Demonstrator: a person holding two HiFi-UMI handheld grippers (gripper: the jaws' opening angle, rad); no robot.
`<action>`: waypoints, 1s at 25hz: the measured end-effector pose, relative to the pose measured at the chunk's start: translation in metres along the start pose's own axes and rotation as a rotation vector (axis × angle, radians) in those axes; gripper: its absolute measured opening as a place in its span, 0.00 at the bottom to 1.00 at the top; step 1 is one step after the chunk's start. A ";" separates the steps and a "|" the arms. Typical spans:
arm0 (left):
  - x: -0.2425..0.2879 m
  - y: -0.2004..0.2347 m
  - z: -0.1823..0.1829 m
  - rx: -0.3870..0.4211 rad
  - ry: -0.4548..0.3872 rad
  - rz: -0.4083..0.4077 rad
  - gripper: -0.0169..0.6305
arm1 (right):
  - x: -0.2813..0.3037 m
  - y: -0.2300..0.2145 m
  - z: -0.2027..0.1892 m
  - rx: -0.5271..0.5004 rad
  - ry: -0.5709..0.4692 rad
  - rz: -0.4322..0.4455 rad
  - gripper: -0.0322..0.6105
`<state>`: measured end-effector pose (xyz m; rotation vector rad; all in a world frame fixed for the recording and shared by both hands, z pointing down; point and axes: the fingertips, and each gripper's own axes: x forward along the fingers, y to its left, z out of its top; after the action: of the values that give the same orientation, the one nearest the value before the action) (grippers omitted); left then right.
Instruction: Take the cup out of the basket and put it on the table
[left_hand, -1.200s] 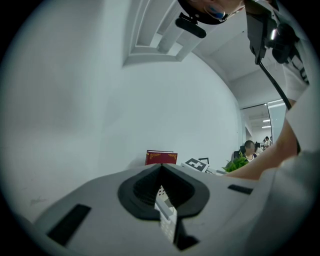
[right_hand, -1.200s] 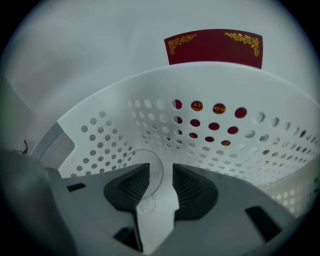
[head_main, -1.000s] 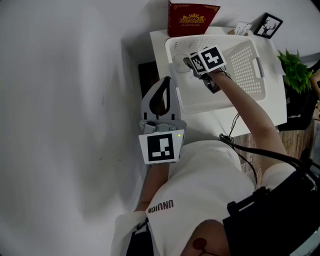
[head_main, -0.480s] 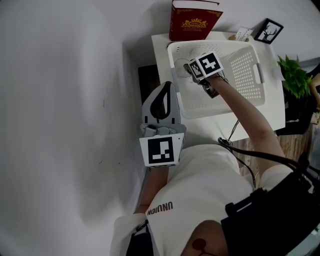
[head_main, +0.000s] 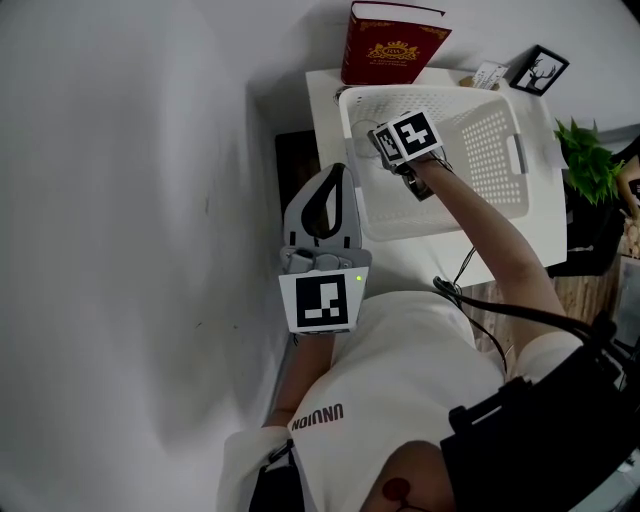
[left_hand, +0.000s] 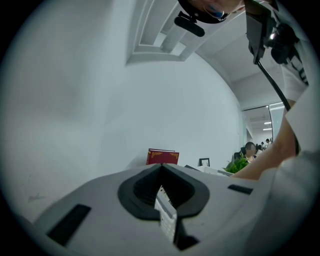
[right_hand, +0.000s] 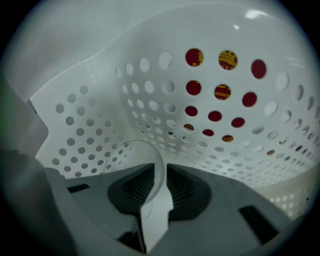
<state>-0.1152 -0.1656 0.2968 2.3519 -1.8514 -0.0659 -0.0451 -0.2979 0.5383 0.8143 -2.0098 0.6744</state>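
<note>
The white perforated basket (head_main: 520, 150) stands on the small white table (head_main: 322, 105). My right gripper (head_main: 378, 135) reaches down into the basket's left end, where the pale cup (head_main: 370, 126) is mostly hidden behind the marker cube. In the right gripper view the cup (right_hand: 151, 212) has its thin wall standing between the jaws of the right gripper (right_hand: 159, 172), which are closing, and the pads (right_hand: 137, 187) sit against it. My left gripper (head_main: 337, 172) hangs shut and empty beside the table's near left corner, and in its own view the left gripper (left_hand: 161, 172) has nothing in it.
A red book (head_main: 395, 45) stands upright behind the basket, red showing through the basket's holes (right_hand: 215, 95). A small framed picture (head_main: 543, 70) and a card sit at the table's far right. A green plant (head_main: 590, 160) is to the right. A white wall fills the left.
The right gripper has stayed deep in the basket's left end, barely shifting. The left gripper has not moved.
</note>
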 end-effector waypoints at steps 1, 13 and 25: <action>0.000 0.000 0.000 -0.001 0.000 0.001 0.04 | 0.001 0.001 0.000 -0.008 0.001 -0.007 0.18; 0.000 0.003 0.000 -0.005 0.001 0.005 0.04 | 0.001 0.000 0.001 -0.017 0.006 -0.024 0.12; -0.001 0.001 0.002 -0.004 0.000 0.006 0.04 | -0.008 0.005 -0.001 -0.041 0.012 -0.011 0.12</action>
<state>-0.1168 -0.1647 0.2952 2.3437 -1.8565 -0.0695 -0.0446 -0.2919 0.5314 0.7954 -2.0008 0.6281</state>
